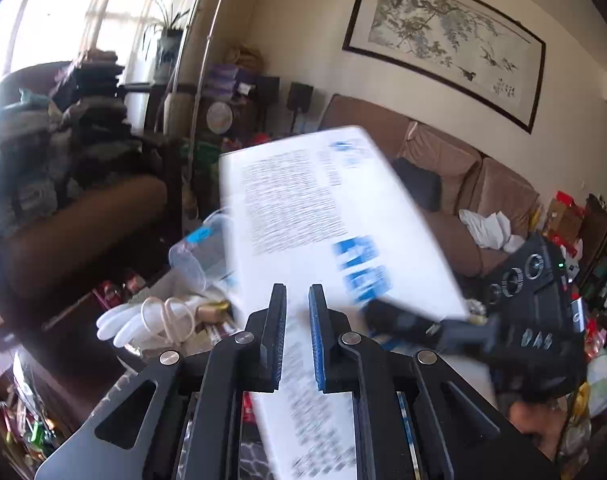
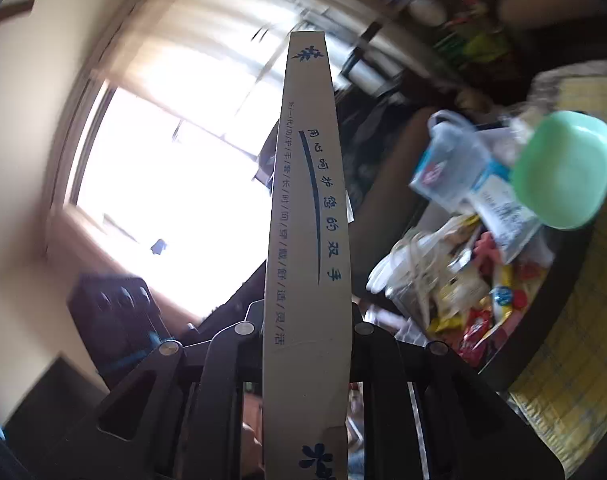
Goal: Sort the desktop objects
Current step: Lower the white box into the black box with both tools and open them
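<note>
The right gripper (image 2: 307,320) was clenched on a flat white box (image 2: 305,208) printed with blue characters, its narrow edge running straight out between the fingers toward the bright window (image 2: 163,200). From the left side the box (image 1: 327,224) was held up in the air, tilted, in front of the brown sofa (image 1: 483,184). The left gripper (image 1: 297,300) had its jaws drawn nearly together, with nothing visibly pinched between them. Below, the cluttered table (image 2: 543,320) carried a green bowl (image 2: 567,168), a clear plastic container (image 1: 195,256) and a white glove (image 1: 119,326).
</note>
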`<state>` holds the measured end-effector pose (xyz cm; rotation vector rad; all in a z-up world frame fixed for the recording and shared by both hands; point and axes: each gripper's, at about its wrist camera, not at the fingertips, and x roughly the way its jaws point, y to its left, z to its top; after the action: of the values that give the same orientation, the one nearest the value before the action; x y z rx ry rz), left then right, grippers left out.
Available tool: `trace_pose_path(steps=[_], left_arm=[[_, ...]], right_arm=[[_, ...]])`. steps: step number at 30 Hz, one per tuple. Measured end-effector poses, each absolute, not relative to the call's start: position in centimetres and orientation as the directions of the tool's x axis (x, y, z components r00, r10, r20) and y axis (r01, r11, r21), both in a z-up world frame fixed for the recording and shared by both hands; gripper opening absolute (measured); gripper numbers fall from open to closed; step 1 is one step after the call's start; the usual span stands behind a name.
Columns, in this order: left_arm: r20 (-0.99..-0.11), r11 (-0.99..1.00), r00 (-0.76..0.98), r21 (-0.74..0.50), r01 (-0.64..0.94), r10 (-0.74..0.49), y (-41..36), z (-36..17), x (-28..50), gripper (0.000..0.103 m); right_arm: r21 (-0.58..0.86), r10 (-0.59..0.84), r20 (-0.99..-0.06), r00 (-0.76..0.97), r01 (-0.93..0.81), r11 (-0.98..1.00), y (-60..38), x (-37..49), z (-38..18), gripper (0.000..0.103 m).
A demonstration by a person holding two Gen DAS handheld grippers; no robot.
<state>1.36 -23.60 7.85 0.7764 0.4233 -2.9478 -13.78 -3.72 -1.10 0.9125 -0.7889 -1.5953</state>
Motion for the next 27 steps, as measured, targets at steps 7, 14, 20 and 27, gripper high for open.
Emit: trace_pose_path(steps=[7, 14, 20, 27], left_arm=[[-0.523, -0.918, -0.844, -0.382, 0.104, 0.122, -29.0, -0.3, -0.6, 0.011], [-0.573, -0.875, -0.807, -0.455, 0.169, 0.143, -31.5, -6.5, -2.9, 0.016], [-0.609, -0.918, -0.789, -0.357, 0.174, 0.087, -29.9, -7.0, -5.0, 0.034], [-0.616, -0.936, -0.786, -0.305, 0.174, 0.054, -28.8, -6.8, -5.1, 0.042]], right_arm=[[0.924, -0.89, -0.194, -0.414, 0.227, -0.307, -4.1, -15.7, -8.1, 0.016], [0.904, -0.867, -0.283, -0.41, 0.188, -0.385, -9.0, -17.4, -12.4, 0.016], [0.892, -0.776, -0.306, -0.552, 0.118, -0.436, -8.5, -17.9, -14.3, 0.018], [0.769, -0.744, -0.494, -0.45, 0.172, -0.615, -12.0, -19.2, -13.9, 0.033]])
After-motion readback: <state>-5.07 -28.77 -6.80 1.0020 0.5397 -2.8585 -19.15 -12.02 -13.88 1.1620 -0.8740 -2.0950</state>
